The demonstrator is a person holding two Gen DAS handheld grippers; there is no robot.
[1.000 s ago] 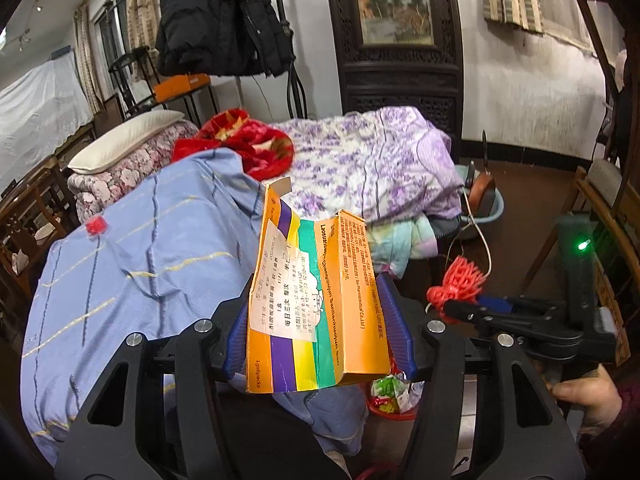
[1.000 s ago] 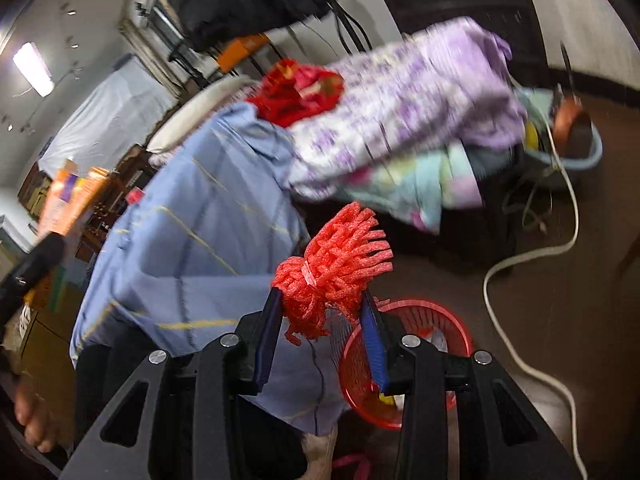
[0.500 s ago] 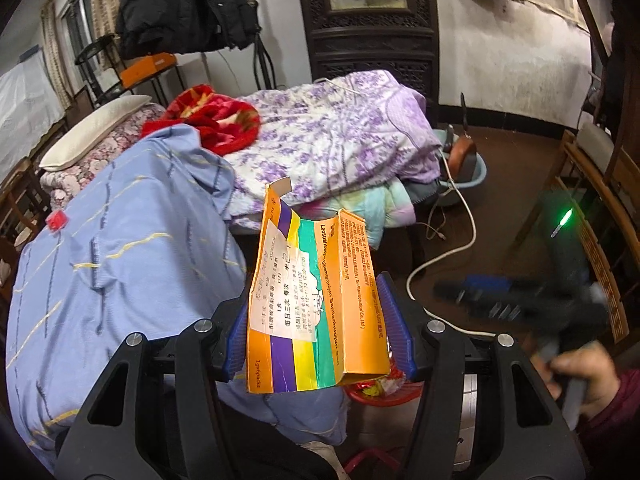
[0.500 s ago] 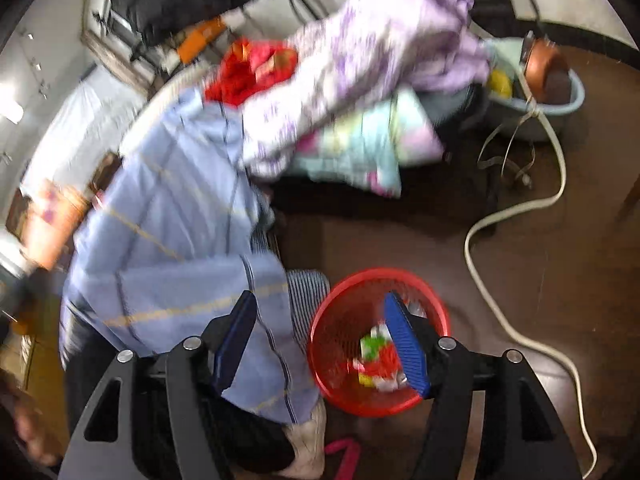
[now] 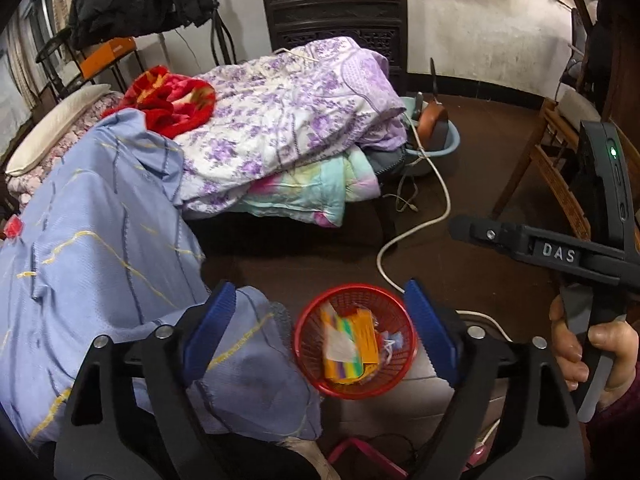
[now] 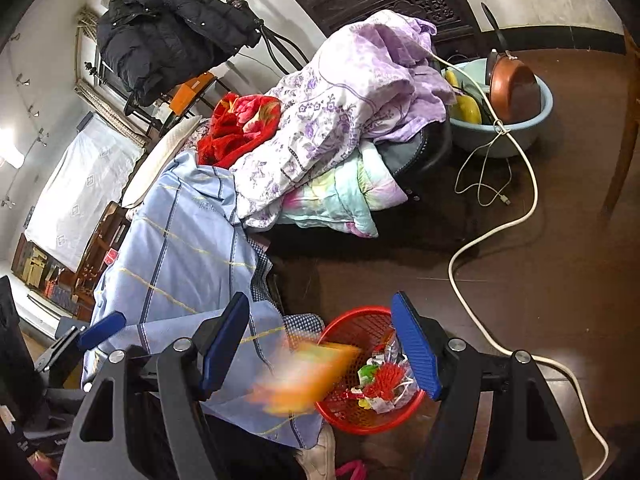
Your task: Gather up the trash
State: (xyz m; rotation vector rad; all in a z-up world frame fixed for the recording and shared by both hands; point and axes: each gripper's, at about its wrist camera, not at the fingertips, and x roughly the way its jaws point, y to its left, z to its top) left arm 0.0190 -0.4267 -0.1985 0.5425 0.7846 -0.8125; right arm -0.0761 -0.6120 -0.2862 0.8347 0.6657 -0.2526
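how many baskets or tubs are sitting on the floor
2: a red mesh basket of trash by the blue blanket's hanging edge, and a light blue basin past the bed's foot. Bedding may hide others.

Quilt (image 5: 288, 120): purple-flowered, heaped at centre frame.
Blue sheet (image 5: 100, 240): spread across the left.
Red blanket (image 5: 172, 98): bunched at upper left.
Black jacket (image 6: 172, 36): hung at upper left.
Basin (image 6: 516, 128): set at upper right.
White cable (image 6: 480, 248): trailed down the right.

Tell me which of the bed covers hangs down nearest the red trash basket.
The light blue cover with yellow stripes. Its lower edge drapes right beside the basket, while the purple flowered quilt and the red blanket lie farther back on the bed.
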